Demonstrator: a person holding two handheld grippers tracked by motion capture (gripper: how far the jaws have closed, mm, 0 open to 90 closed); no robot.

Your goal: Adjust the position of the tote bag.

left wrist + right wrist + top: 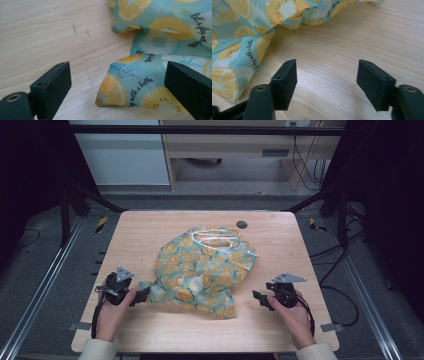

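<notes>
the lemon cloth lies crumpled mid desk. the left claw, at eight o'clock, is apart around its corner. the right claw, at four, is apart over bare wood.

Wooden table on grey floor, pale cabinet behind.
</notes>
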